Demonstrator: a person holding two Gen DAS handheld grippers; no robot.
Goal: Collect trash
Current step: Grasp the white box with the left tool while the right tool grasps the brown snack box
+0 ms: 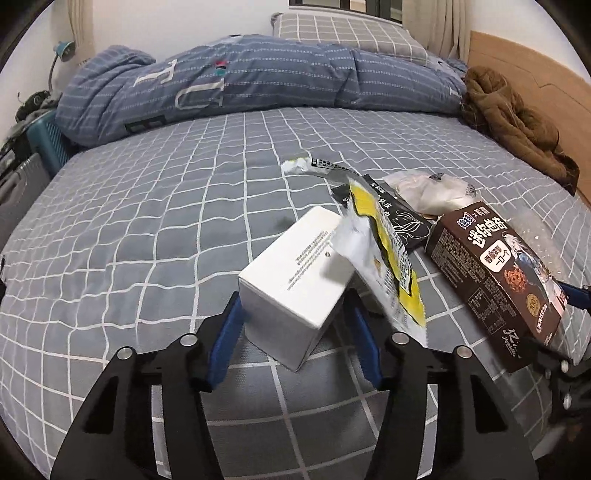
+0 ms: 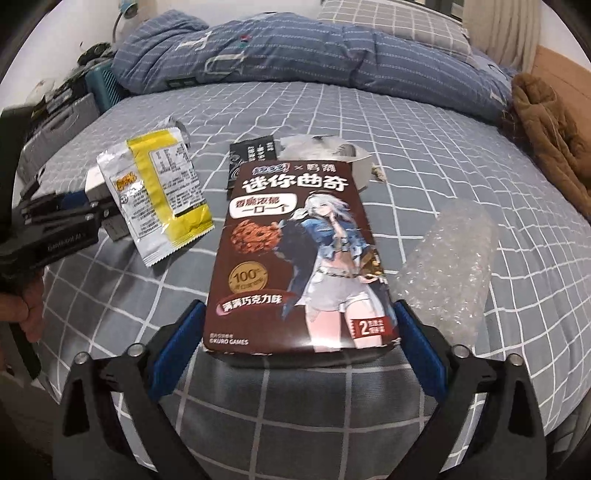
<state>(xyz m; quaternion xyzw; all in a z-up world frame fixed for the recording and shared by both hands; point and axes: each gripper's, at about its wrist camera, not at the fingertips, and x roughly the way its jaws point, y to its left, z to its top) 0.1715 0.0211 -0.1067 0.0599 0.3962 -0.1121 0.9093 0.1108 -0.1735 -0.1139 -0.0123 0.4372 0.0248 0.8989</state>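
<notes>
Clearly each hand-held gripper is clamped on a box: left hand-held gripper (image 1: 291, 325) pinches the white box (image 1: 295, 280) by a corner, and the yellow wrapper (image 1: 391, 258) draped against it could slide off; right hand-held gripper (image 2: 301, 332) squeezes the cookie box (image 2: 295, 254), which may buckle

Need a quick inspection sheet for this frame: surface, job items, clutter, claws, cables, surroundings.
Surface: bed with grey checked sheet, lightly wrinkled.
Job's things: white box; brown cookie box; yellow wrapper leaning on the white box; black wrapper and crumpled white paper behind the cookie box; bubble wrap to its right.
Clutter: blue quilt, brown jacket, pillow.
Claws: left claw closed on the white box; right claw closed on the cookie box.
Cables: nothing seen.
Surroundings: wooden headboard, curtain, teal crate.
</notes>
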